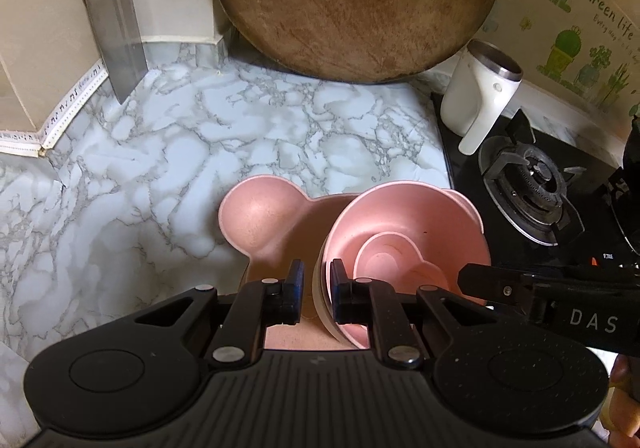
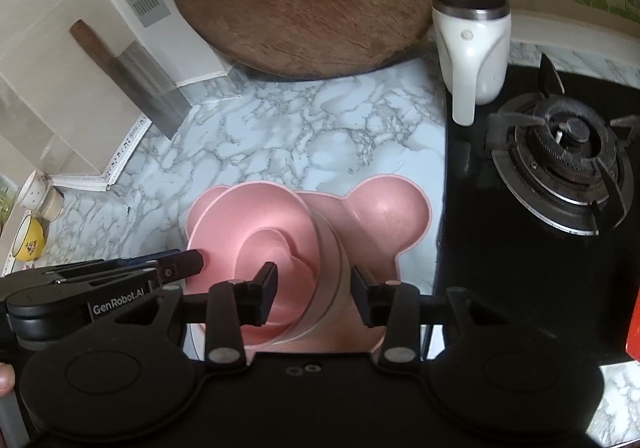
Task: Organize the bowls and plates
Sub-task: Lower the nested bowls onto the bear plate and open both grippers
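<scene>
Step in hand: a judgement, nesting the pink bowls [image 1: 404,244] onto the bear-shaped pink plate [image 1: 260,220] and letting them go.
Left claw [image 1: 316,288]: narrow, pinched on the near-left rim of the bowl stack, one pad inside and one outside.
Right claw [image 2: 314,292]: partly open, its pads straddling the near-right rim of the same stack with a gap showing on the right pad; it does not grip.
Where the bowls are: a larger bowl with a smaller one and a heart-shaped dish inside, tilted toward the cameras, over the plate on the marble counter [image 1: 160,152].
Doing it well: lower the tilted stack until its base sits flat in the plate's main well, then ease the left claw off straight up so the rim does not drag.
Right edge: the black stove [image 2: 560,152] lies just beside the plate; the white mug [image 2: 472,44] stands at its far-left corner.
Far edge: the round wooden cutting board [image 1: 356,0] leans on the wall, well apart from the plate.
Far left: a cleaver [image 1: 116,28] leans in the corner.
Open room: bare counter to the left and beyond the plate; withdraw that way or upward.
</scene>
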`<action>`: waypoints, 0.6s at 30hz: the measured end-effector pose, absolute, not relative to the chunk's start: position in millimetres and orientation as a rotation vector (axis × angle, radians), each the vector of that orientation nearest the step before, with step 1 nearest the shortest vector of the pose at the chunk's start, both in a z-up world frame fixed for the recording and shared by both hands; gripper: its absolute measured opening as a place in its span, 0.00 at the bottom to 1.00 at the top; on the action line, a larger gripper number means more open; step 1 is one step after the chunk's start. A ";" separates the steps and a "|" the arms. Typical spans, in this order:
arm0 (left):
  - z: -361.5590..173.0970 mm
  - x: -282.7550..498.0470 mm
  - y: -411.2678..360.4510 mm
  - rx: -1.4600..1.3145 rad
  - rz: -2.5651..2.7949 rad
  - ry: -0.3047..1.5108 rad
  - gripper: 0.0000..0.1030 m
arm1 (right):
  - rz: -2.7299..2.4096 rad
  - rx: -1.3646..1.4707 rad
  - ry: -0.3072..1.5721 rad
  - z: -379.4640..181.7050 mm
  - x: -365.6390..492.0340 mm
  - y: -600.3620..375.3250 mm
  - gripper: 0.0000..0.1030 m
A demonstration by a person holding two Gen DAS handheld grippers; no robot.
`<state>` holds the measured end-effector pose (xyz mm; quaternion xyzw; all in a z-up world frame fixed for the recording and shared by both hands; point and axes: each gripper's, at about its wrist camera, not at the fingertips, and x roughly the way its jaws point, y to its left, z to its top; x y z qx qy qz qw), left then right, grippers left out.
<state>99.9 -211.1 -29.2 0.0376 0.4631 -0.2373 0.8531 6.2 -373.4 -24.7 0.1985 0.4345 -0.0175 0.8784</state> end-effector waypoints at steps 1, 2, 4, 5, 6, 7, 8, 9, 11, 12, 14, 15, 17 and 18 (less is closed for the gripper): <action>-27.5 97.8 -209.9 0.077 -0.499 0.968 0.12 | -0.033 0.409 0.899 -23.4 4.8 -371.7 0.43; -25.9 95.8 -208.0 0.072 -0.503 0.960 0.12 | -0.032 0.401 0.890 -21.9 3.3 -369.6 0.45; -23.1 91.7 -206.0 0.072 -0.510 0.949 0.12 | -0.026 0.384 0.871 -19.0 0.2 -365.0 0.48; -21.9 89.8 -204.7 0.076 -0.514 0.942 0.12 | -0.027 0.375 0.860 -17.6 -1.5 -362.8 0.51; -20.8 87.7 -202.8 0.077 -0.520 0.932 0.13 | -0.027 0.366 0.847 -16.5 -3.3 -360.5 0.54; -20.0 86.0 -201.1 0.080 -0.524 0.923 0.13 | -0.031 0.362 0.836 -15.3 -5.2 -358.3 0.59; -19.5 84.8 -199.2 0.085 -0.525 0.916 0.13 | -0.038 0.358 0.826 -14.2 -6.9 -356.6 0.63; -19.4 84.1 -197.2 0.088 -0.527 0.912 0.14 | -0.044 0.356 0.814 -13.7 -8.9 -354.8 0.63; -19.5 83.9 -191.0 0.083 -0.533 0.912 0.17 | -0.049 0.352 0.800 -12.7 -12.3 -351.0 0.63; -19.7 83.7 -187.6 0.081 -0.535 0.911 0.19 | -0.042 0.348 0.789 -12.1 -14.2 -349.1 0.64; -19.5 82.6 -180.7 0.081 -0.540 0.902 0.22 | -0.044 0.322 0.774 -10.5 -18.3 -342.5 0.72; -19.1 81.5 -177.1 0.084 -0.541 0.892 0.23 | -0.036 0.314 0.758 -9.4 -20.9 -339.5 0.74; -17.9 79.1 -170.2 0.085 -0.546 0.873 0.24 | -0.042 0.296 0.743 -7.1 -26.0 -333.3 0.78; -17.4 78.0 -166.6 0.083 -0.550 0.867 0.25 | -0.036 0.289 0.732 -5.8 -28.3 -330.2 0.79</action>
